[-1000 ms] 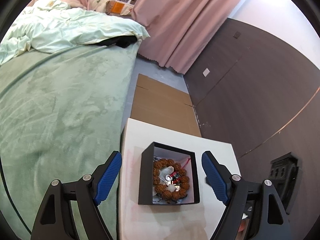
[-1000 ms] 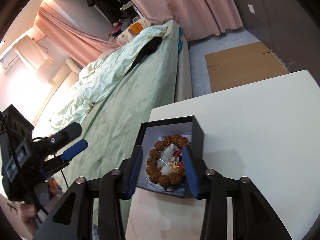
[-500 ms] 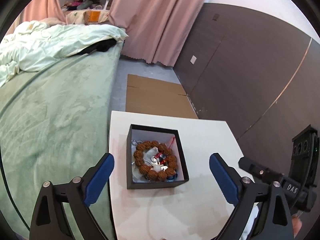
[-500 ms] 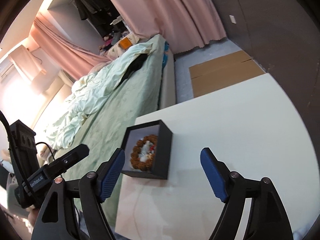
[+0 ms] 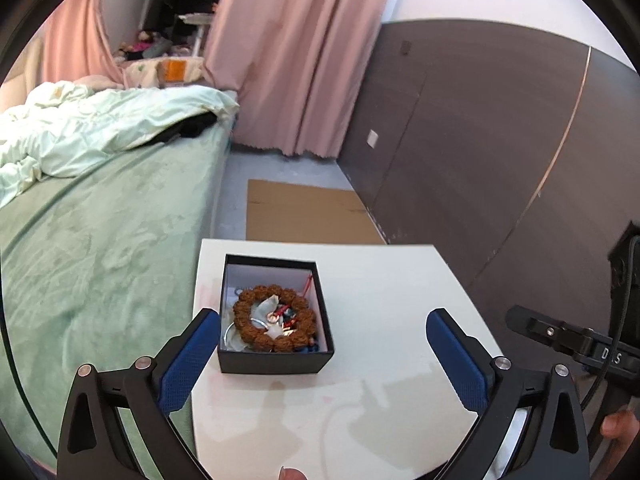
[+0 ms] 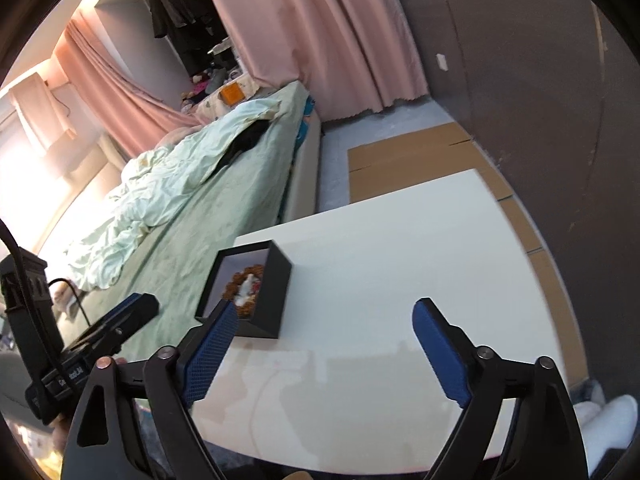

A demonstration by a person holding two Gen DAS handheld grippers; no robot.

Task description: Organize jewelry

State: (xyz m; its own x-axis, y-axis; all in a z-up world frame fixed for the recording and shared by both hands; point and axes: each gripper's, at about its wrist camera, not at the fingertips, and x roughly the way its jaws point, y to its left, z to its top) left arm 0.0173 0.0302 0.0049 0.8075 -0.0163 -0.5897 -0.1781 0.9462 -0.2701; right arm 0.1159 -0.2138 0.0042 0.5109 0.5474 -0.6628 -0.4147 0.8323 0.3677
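Task close to done, by the look of it: all visible jewelry gathered inside the black box (image 5: 276,354), nothing loose on the white table (image 5: 392,292). Possibly a lid left to fit, though no lid in either view.

Box near the table's left edge, beside the bed (image 5: 100,240), square, open-topped, matte black outside with a pale lining. Inside, a bracelet of knobbly brown beads (image 5: 272,316) curled in a ring, rough and seed-like in texture. In its middle a scrap of whitish translucent material, a small ring, red and blue bits too small to name. A thin silvery hoop against the left wall of the box, a red cord at the far right corner.

Left gripper (image 5: 320,334) with jaws opening, spread wide, nothing between the blue dimpled pads but table and the box's near side, no contact. Right gripper (image 6: 322,330) likewise opening, wide apart, empty, hovering over bare table just right of the box; its left pad overlapping the box's near corner in its own view, contact not apparent.

Table smooth, glossy, faintly pink-stained toward the near edge. Bed cover soft green plush, crumpled pale duvet (image 5: 100,128) farther back. Flat cardboard (image 5: 304,212) on the floor beyond the table, pink curtains (image 5: 296,60) behind, dark wood-grain wall panel on the right.
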